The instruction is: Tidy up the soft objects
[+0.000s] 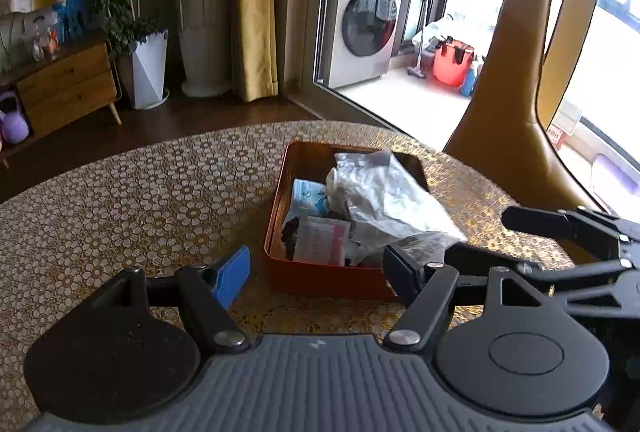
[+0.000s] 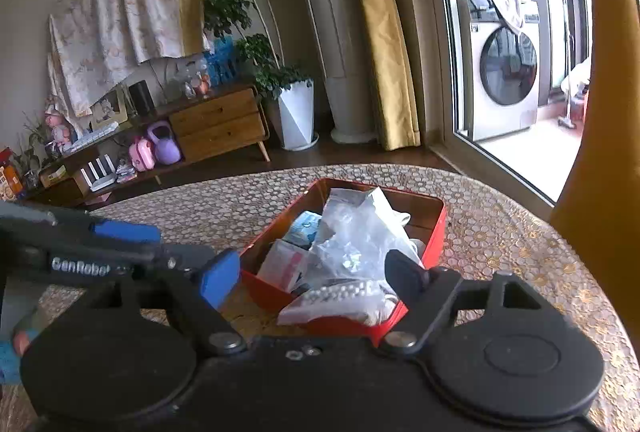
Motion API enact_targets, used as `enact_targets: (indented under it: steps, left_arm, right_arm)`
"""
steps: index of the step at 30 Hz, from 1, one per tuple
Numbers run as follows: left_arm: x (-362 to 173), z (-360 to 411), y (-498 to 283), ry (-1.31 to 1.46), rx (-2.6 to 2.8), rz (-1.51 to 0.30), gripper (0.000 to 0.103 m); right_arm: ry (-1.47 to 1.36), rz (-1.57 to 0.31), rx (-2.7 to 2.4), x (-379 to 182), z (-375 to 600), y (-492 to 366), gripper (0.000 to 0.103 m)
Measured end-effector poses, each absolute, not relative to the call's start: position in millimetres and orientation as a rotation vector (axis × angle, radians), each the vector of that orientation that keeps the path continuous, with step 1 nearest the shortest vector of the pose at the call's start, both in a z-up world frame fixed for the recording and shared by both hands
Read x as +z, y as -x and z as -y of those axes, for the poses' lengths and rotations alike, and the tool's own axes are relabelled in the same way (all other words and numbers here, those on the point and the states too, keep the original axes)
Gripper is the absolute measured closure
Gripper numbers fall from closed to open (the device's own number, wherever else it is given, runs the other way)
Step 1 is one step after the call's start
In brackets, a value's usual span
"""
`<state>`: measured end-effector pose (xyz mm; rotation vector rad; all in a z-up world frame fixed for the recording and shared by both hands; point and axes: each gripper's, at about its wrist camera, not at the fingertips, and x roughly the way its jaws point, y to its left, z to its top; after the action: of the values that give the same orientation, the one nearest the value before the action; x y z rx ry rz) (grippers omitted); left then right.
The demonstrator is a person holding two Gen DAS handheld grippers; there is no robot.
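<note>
An orange-red tin tray [image 1: 276, 224] stands on the patterned table and holds soft packets: a crumpled clear plastic bag [image 1: 384, 195], a blue-white pouch [image 1: 308, 197] and a pink-white packet [image 1: 322, 240]. The tray [image 2: 434, 232] and clear bag [image 2: 360, 232] also show in the right wrist view, with a white pill-like packet [image 2: 344, 302] at its near end. My left gripper [image 1: 316, 272] is open and empty just before the tray's near edge. My right gripper [image 2: 312, 274] is open and empty over the tray's near end.
The round table has a gold patterned cloth [image 1: 140, 199]. A tan chair back [image 1: 516, 71] rises at the far right edge. Beyond are a wooden cabinet [image 1: 68, 87], a potted plant [image 1: 148, 71] and a washing machine [image 1: 364, 27].
</note>
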<state>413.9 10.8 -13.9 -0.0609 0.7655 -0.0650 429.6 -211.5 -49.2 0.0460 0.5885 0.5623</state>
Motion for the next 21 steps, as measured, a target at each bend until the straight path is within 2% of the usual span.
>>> enact_targets:
  steps: [5, 8, 17, 21]
  left_arm:
    - [0, -4, -391, 0.078, -0.068, -0.738, 0.029]
    - [6, 2, -375, 0.076, -0.062, -0.717, 0.025]
    - [10, 12, -322, 0.082, -0.061, -0.688, 0.024]
    - [9, 14, -298, 0.073, -0.060, -0.673, 0.018]
  right_arm:
    - [-0.046, -0.559, 0.554, -36, 220, -405, 0.017]
    - [-0.057, -0.545, 0.546, -30, 227, -391, 0.015]
    - [-0.088, -0.486, 0.539, -19, 247, -345, 0.004]
    - [-0.081, -0.468, 0.534, -20, 251, -324, 0.001]
